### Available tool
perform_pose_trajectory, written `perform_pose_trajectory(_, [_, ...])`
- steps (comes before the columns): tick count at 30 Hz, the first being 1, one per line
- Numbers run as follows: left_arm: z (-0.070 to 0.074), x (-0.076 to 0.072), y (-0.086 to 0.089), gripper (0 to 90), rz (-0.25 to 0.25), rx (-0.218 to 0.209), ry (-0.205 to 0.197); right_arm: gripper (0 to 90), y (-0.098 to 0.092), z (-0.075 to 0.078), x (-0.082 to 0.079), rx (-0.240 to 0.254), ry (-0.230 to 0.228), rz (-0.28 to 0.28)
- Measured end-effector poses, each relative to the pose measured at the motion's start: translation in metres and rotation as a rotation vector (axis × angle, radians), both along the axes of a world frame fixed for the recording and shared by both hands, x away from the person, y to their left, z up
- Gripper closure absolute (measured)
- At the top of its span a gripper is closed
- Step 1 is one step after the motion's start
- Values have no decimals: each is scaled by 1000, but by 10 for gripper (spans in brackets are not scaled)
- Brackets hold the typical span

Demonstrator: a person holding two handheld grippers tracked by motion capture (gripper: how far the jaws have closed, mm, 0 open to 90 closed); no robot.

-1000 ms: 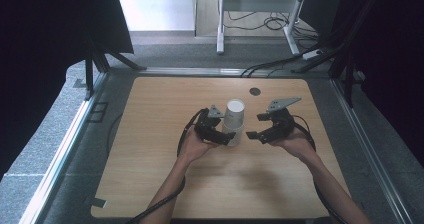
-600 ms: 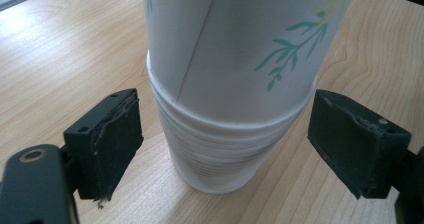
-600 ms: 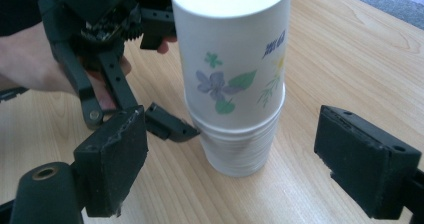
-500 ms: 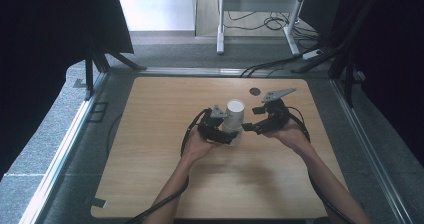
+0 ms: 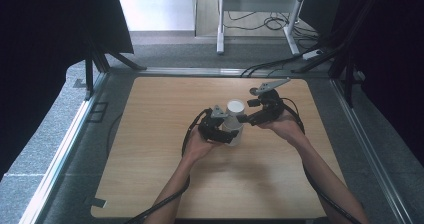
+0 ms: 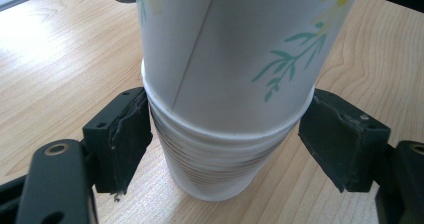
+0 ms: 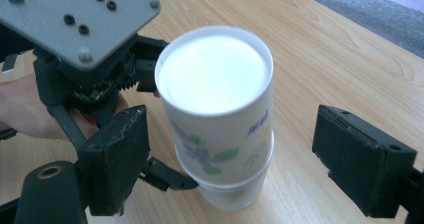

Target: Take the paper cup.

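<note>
Beside cup stack [image 5: 234, 125] — both hands level.

Both forearms reach forward, hands close together. The left gripper [image 5: 231, 132] sits low, its jaws just closing in, the left pad touching, the right a hair off. The right gripper [image 5: 246, 118], higher, points toward it, jaws narrowing but apart.

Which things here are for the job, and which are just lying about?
For the job:
- cup stack
- top cup
- left claw
- right claw

Just lying about:
- table
- cables on the floor
- white frame behind the table
</note>
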State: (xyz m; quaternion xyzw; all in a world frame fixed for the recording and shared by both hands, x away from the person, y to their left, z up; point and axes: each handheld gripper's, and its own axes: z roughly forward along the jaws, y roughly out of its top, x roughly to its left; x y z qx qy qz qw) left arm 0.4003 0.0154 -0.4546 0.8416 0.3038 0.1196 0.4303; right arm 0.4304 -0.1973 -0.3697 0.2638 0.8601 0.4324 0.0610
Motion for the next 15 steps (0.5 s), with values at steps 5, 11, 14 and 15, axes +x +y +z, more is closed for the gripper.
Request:
perform_pose_trajectory(5, [1, 0, 0, 216, 0, 8, -2, 164, 8, 6, 3, -8, -10, 10])
perform_pose_trajectory(11, [1, 0, 0, 219, 0, 11, -1, 213, 17, 9, 7, -25, -14, 20])
perform_pose_trajectory(14, [1, 0, 0, 219, 0, 12, -1, 258, 20, 11, 8, -36, -20, 23])
perform_pose_trajectory(15, [1, 0, 0, 219, 0, 12, -1, 273, 21, 11, 9, -37, -20, 26])
